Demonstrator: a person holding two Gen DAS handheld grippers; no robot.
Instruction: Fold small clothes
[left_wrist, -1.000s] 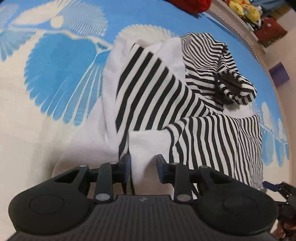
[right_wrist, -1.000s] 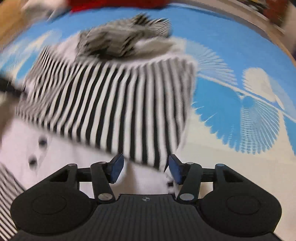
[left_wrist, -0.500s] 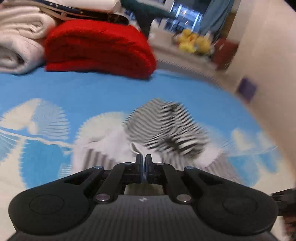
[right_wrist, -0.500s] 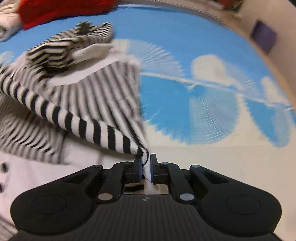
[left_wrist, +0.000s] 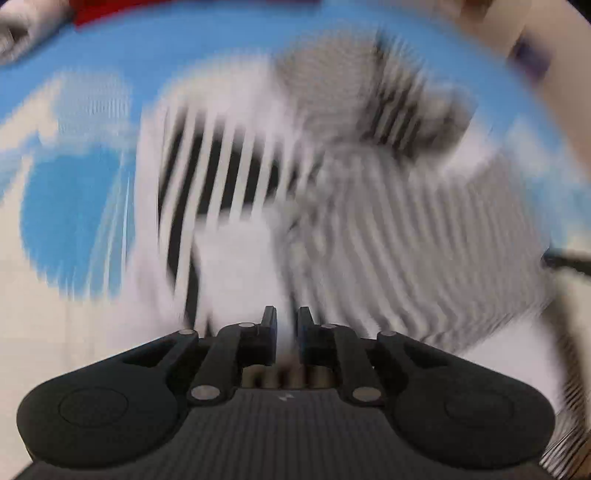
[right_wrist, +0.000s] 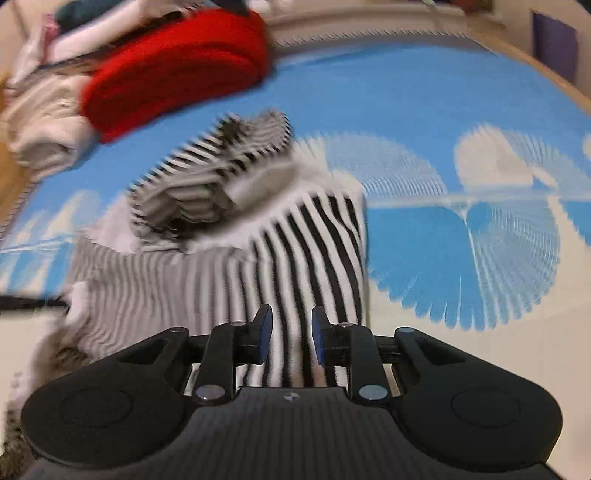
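Observation:
A black-and-white striped small garment (left_wrist: 369, 206) lies on the blue and cream patterned mat (left_wrist: 74, 206), folded over itself with a bunched striped part at its far end. The left wrist view is heavily blurred. My left gripper (left_wrist: 287, 325) stands just over the garment's white near edge, its jaws a small gap apart with white cloth showing between them. My right gripper (right_wrist: 289, 325) is open over the near striped edge of the garment (right_wrist: 295, 251), cloth lying under and between the jaws. The right gripper's tip shows as a dark shape at the right edge of the left wrist view (left_wrist: 569, 260).
A red folded garment (right_wrist: 177, 70) and pale folded cloths (right_wrist: 44, 125) are piled at the mat's far left. A purple object (right_wrist: 554, 44) stands by the wall at far right. The mat (right_wrist: 480, 240) stretches to the right of the garment.
Both grippers were shut on the garment's edge half a second ago and lifted it forward. Now both jaws have parted and the garment lies folded on the mat.

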